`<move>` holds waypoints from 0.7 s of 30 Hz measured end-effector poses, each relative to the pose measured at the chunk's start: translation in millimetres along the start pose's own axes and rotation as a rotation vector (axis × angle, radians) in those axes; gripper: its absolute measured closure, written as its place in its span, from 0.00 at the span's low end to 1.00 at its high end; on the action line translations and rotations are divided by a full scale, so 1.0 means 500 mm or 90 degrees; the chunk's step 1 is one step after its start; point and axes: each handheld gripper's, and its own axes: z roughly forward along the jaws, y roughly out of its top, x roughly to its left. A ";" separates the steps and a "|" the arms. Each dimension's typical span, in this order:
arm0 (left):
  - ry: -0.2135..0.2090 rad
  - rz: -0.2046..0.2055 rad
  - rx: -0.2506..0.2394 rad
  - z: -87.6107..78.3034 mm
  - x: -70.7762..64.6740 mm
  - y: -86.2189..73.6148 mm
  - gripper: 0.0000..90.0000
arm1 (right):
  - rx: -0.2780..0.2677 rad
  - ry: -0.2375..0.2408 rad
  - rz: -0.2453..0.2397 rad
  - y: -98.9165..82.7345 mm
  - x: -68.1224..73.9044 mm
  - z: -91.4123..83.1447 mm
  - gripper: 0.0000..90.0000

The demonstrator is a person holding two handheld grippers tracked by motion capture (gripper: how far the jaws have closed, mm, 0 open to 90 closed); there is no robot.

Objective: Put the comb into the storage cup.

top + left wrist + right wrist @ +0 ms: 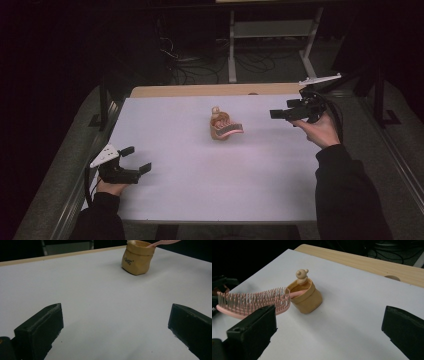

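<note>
Tan, soft-sided and paper-like, a small pouch [220, 131] stands near the middle of the white table top [200, 180], with a pink plastic hairbrush [252, 303] propped handle-down in its mouth and a small beige bear-shaped figure [301, 276] at its rim. An approach step is judged to be in hand, nothing being gripped. The right gripper [285, 111] is held above the table's far right, jaws wide apart and empty, aimed at the pouch. The left gripper [136, 159] is seen near the front left, likewise spread and empty. Next, a reach to the brush is probably called for.
</note>
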 end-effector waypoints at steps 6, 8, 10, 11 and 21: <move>0.001 -0.001 0.000 0.000 0.000 0.000 0.00 | 0.001 -0.004 -0.006 -0.022 -0.004 -0.008 0.00; 0.001 0.000 0.000 -0.001 0.000 0.000 0.00 | -0.004 -0.001 -0.002 -0.030 -0.007 -0.011 0.00; 0.001 -0.002 0.001 -0.001 0.000 0.000 0.00 | -0.007 -0.001 0.000 -0.038 -0.010 -0.013 0.00; 0.001 -0.002 0.001 -0.001 0.000 0.000 0.00 | -0.008 -0.001 0.002 -0.042 -0.011 -0.014 0.00; 0.000 -0.003 0.003 -0.001 0.000 -0.001 0.00 | -0.019 -0.001 0.000 -0.076 -0.012 -0.025 0.00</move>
